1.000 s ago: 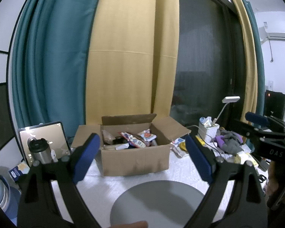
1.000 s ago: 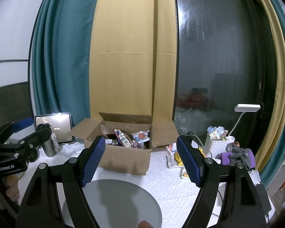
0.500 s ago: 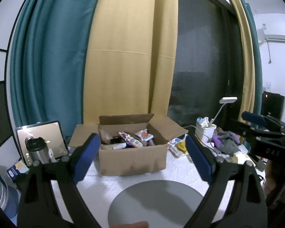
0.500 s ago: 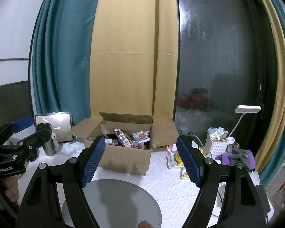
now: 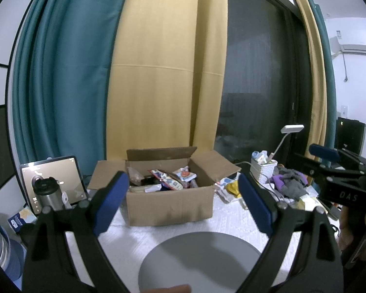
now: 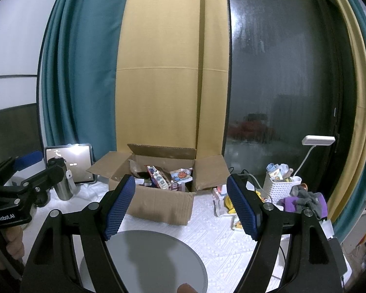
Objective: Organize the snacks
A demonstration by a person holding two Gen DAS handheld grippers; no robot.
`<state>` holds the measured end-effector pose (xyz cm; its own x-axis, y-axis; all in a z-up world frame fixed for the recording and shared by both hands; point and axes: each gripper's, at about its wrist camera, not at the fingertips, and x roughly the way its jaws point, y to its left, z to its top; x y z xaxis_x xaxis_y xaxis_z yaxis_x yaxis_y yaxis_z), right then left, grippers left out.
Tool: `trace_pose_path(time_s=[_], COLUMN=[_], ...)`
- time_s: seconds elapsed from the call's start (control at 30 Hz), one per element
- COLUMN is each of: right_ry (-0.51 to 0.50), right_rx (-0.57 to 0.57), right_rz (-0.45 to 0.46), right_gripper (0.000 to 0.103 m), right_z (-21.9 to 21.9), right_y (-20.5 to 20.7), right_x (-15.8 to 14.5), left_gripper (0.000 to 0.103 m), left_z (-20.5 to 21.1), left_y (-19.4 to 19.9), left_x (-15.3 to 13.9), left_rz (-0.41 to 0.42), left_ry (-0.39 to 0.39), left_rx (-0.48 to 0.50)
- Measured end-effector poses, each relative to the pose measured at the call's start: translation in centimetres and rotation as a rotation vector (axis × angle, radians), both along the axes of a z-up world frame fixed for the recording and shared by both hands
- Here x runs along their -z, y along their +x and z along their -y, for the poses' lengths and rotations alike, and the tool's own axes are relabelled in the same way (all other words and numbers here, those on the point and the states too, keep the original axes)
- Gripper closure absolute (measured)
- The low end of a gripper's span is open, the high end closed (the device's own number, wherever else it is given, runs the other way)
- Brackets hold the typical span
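Note:
An open cardboard box (image 5: 170, 205) stands on the white table at the back, also in the right wrist view (image 6: 158, 202). Several snack packets (image 5: 169, 182) lie inside it, seen too from the right (image 6: 162, 179). A grey round plate (image 5: 200, 261) lies in front of the box, also in the right wrist view (image 6: 146, 258). My left gripper (image 5: 181, 205) is open and empty, held above the plate short of the box. My right gripper (image 6: 181, 207) is open and empty, likewise short of the box.
A steel flask (image 5: 45, 195) and a lit tablet (image 5: 53, 178) stand at the left. A white basket (image 5: 263, 168), a desk lamp (image 6: 317, 141), loose packets (image 6: 225, 201) and grey-purple cloths (image 5: 290, 183) lie at the right. Curtains and a dark window are behind.
Both grippers stay open and nearly still. The left wrist view has shifted slightly, so the box sits a little lower and nearer.

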<state>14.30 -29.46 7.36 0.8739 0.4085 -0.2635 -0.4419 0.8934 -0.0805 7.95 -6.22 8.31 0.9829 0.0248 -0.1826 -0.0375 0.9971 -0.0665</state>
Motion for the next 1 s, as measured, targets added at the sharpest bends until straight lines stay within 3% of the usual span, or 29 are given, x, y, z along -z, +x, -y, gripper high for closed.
trace_pose_path(time_s=[1.0], right_ry=[-0.012], right_rx=[-0.007], right_rz=[-0.03], right_gripper=[0.023], right_z=[0.2], right_y=[0.8], right_x=[0.9], left_gripper=[0.011], left_z=[0.8], left_y=[1.0], left_x=[0.3], left_rz=[-0.013], left_ry=[0.005], left_rx=[0.043])
